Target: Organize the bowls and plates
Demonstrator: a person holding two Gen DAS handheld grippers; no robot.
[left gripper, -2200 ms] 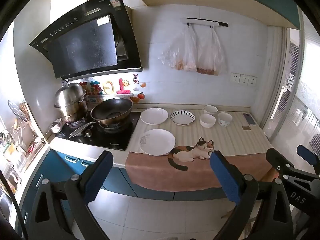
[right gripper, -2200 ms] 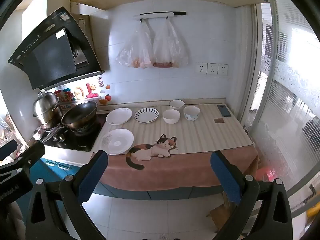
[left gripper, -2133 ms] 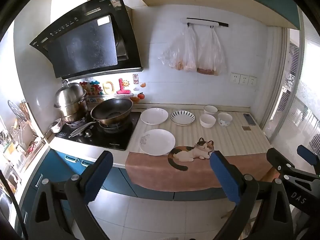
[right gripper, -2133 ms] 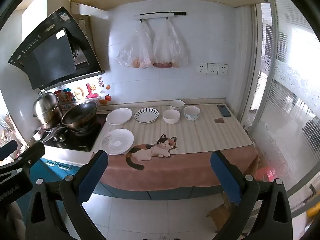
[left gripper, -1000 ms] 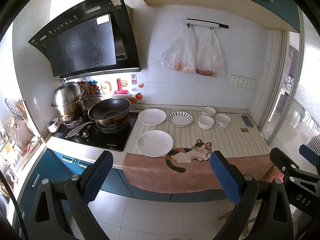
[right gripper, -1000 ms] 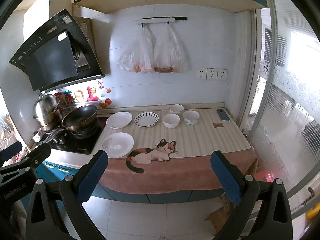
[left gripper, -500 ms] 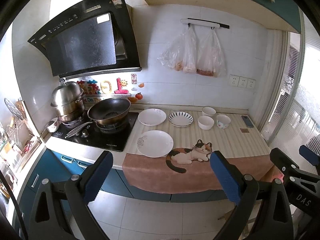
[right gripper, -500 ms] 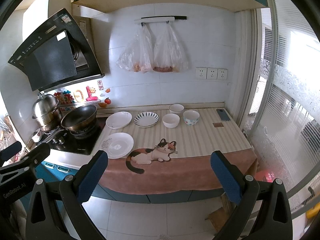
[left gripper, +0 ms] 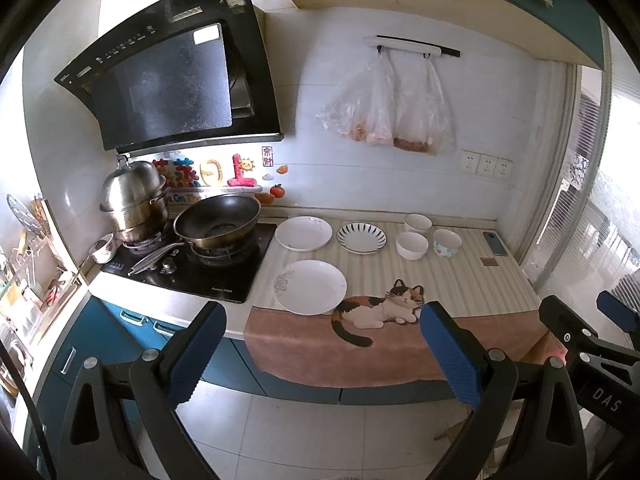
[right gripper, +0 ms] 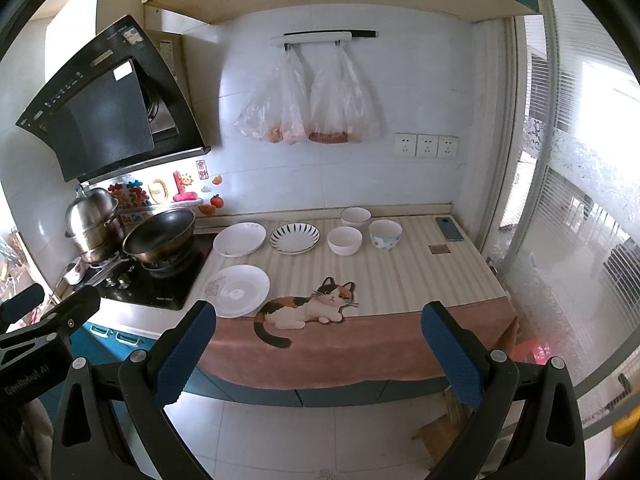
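On the striped counter lie a large white plate [left gripper: 310, 286] at the front, a second white plate [left gripper: 304, 233] behind it and a blue-striped plate [left gripper: 361, 237] to its right. Three bowls stand further right: two white bowls [left gripper: 411, 245] [left gripper: 417, 223] and a patterned bowl [left gripper: 447, 242]. The same dishes show in the right wrist view: front plate [right gripper: 237, 289], back plate [right gripper: 239, 239], striped plate [right gripper: 294, 238], bowls [right gripper: 344, 240] [right gripper: 355, 216] [right gripper: 385, 233]. My left gripper [left gripper: 320, 354] and right gripper [right gripper: 318, 354] are open and empty, held well back from the counter, over the floor.
A wok [left gripper: 218, 224] and a steel steamer pot [left gripper: 134, 200] sit on the black stove [left gripper: 192, 268] left of the plates. A cat-print cloth [left gripper: 376, 332] hangs over the counter's front edge. A phone [left gripper: 494, 237] lies at the right end. Bags [left gripper: 384, 108] hang on the wall.
Both views have shifted slightly; the counter sits a little lower and nearer in frame than a second ago. Both grippers stay open, and no dish has moved.
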